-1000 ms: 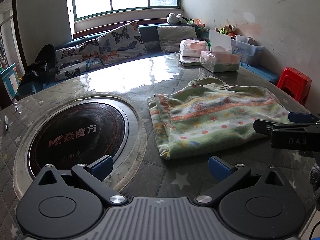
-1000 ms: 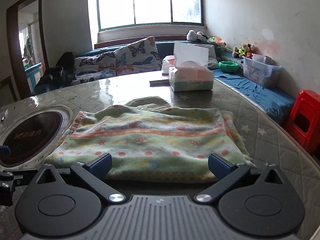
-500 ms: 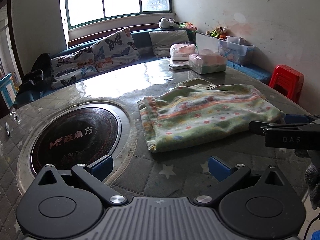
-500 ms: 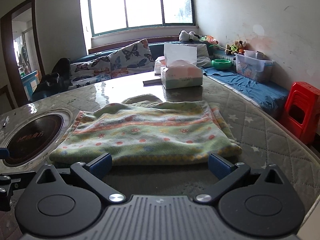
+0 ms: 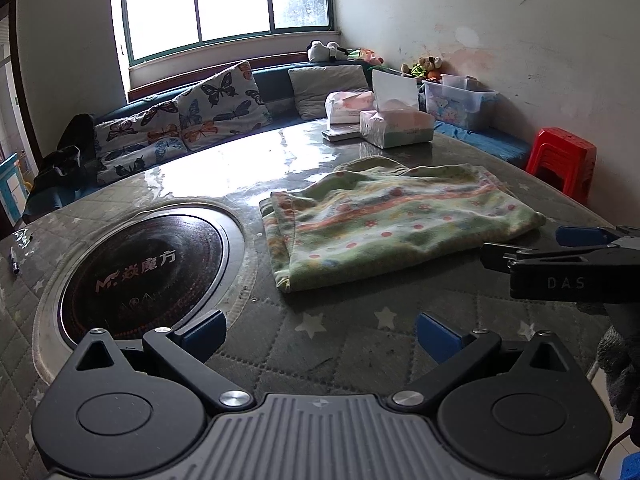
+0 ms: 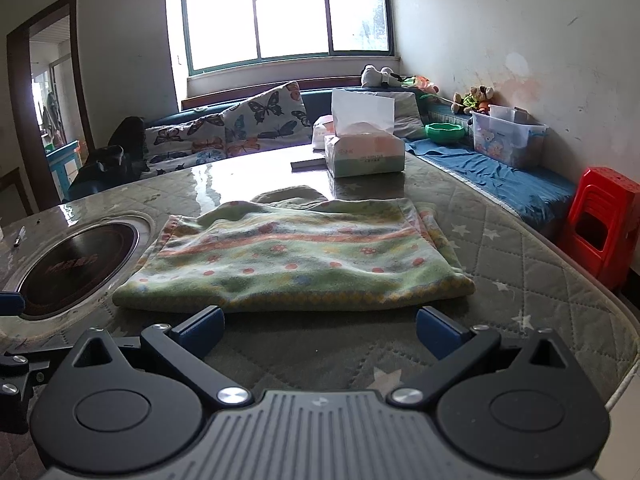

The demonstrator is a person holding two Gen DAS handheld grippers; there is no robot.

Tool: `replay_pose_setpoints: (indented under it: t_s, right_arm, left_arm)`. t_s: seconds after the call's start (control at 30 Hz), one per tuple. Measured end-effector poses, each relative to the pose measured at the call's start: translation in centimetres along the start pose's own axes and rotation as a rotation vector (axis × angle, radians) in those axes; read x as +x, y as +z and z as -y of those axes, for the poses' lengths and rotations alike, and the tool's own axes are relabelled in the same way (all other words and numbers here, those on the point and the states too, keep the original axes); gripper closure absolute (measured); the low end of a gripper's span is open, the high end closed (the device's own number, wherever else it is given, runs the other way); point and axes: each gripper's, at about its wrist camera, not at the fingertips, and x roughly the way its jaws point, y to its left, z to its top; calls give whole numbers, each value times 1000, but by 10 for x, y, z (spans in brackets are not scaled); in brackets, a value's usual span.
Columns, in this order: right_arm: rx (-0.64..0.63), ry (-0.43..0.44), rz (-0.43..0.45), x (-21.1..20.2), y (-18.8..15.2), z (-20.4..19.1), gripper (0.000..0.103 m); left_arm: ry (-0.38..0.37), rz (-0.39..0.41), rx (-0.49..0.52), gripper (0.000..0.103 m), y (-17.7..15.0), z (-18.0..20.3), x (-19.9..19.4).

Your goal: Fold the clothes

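Folded garment (image 6: 296, 264) flat on table (image 6: 520, 264), just ahead of R hand-held gripper (image 6: 320, 330), L hand-held gripper (image 5: 320, 334) nearby, both wide open, empty

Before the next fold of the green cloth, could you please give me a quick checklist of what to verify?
1. Left gripper open, holding nothing: ok.
2. Right gripper open, holding nothing: ok.
3. Green cloth lies flat, folded, on the table: ok.
4. Near edge of the cloth free of both grippers: ok.
5. Tissue box stands apart from the cloth: ok.
6. Layers underneath aligned: cannot tell.
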Motion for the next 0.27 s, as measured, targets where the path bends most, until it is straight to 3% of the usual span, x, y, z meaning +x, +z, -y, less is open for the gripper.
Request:
replay_pose_setpoints:
  t_s: [0.27]
  right_arm:
    - [0, 8, 7, -4, -1, -1, 0]
  left_arm:
    - [0, -1, -3, 0, -2, 3, -2]
